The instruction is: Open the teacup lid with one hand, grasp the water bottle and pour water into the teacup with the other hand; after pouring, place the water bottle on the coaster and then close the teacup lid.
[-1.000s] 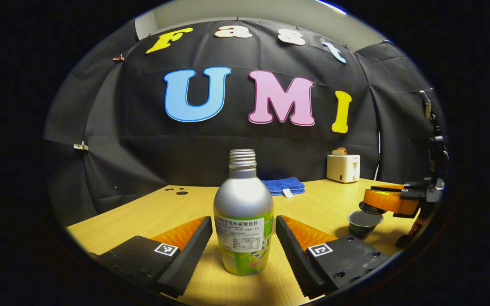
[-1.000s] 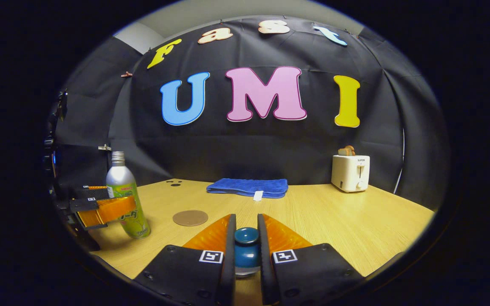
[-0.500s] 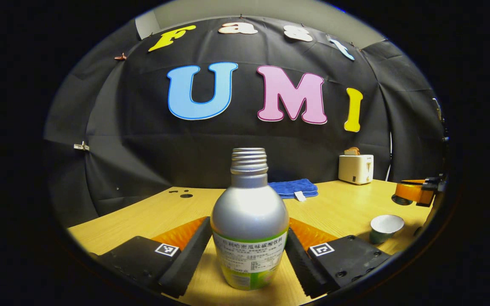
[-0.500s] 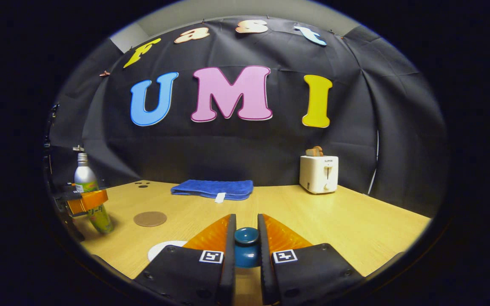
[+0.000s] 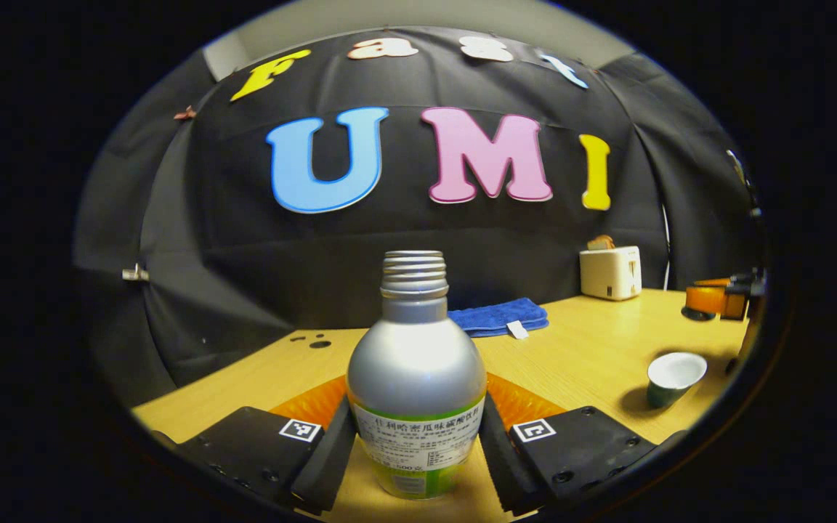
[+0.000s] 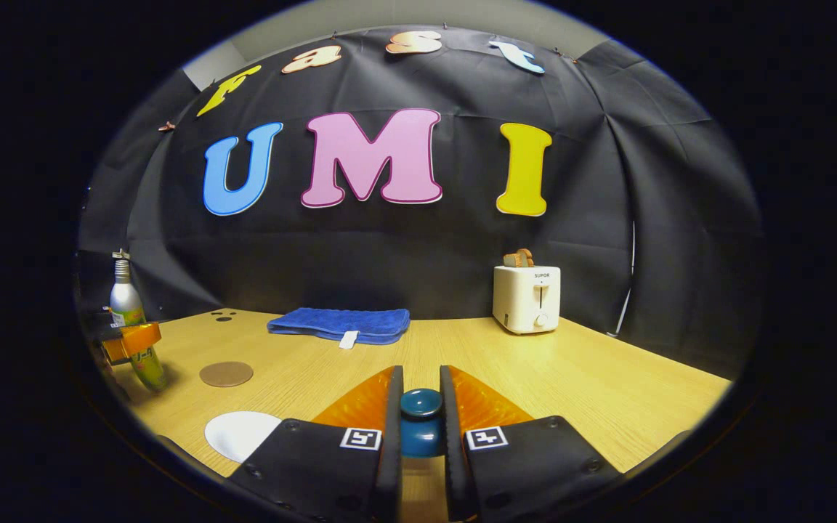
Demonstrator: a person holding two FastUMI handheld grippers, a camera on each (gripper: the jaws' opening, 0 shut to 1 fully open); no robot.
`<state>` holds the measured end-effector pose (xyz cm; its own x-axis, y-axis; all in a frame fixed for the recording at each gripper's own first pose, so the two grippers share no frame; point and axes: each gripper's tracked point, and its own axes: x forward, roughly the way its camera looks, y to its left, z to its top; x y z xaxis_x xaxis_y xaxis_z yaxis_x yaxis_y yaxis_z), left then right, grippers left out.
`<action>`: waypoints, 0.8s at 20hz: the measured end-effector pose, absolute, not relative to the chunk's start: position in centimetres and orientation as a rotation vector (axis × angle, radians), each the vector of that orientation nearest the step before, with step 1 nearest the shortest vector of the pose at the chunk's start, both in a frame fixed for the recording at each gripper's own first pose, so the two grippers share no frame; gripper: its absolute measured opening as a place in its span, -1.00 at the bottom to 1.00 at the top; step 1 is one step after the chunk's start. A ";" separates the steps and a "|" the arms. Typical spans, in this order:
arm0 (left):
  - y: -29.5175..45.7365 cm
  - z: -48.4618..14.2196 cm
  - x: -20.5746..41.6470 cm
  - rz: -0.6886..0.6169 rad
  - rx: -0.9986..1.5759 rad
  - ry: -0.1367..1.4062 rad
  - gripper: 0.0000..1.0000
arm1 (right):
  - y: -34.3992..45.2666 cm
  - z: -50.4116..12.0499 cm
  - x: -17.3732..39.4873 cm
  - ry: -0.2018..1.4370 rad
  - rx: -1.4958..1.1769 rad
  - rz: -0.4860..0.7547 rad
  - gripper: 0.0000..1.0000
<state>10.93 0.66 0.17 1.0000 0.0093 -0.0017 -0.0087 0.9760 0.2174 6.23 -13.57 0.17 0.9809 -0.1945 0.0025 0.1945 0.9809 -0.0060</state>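
Cloth-walled booth, wooden table [image 6: 607,392], toaster [image 6: 526,298]

The water bottle [image 5: 415,378] wears a paper label [image 5: 418,444] with rows of small printed characters and a block of finer print under them; from the right gripper view the bottle stands too far off for any of it to be made out. A short brand word in capitals sits high on the front of the white toaster [image 6: 526,299]. Each finger base of the left gripper [image 5: 415,407] carries a square black-and-white coded marker [image 5: 299,430], and the right gripper [image 6: 421,385] has the same pair [image 6: 360,438]. The white tag [image 6: 348,338] on the blue towel [image 6: 338,323] is too small to tell.
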 end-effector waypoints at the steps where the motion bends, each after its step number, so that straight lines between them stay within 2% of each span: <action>1: 0.0 0.3 10.9 -0.005 0.286 -0.002 0.61 | -13.6 0.2 6.1 -0.004 -0.007 -0.198 -0.45; 8: -6.3 1.9 11.4 -0.132 0.760 -0.057 0.60 | -14.3 0.3 6.0 -0.003 -0.008 -0.188 -0.45; 16: -10.9 0.1 11.3 -0.251 1.287 -0.098 0.60 | -14.6 0.4 5.7 -0.004 -0.008 -0.180 -0.45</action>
<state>11.32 -10.85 0.13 0.9685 -0.2395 -0.0675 0.1303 0.2570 0.9576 5.68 -14.58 0.39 0.9838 -0.1794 0.0048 0.1795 0.9837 -0.0076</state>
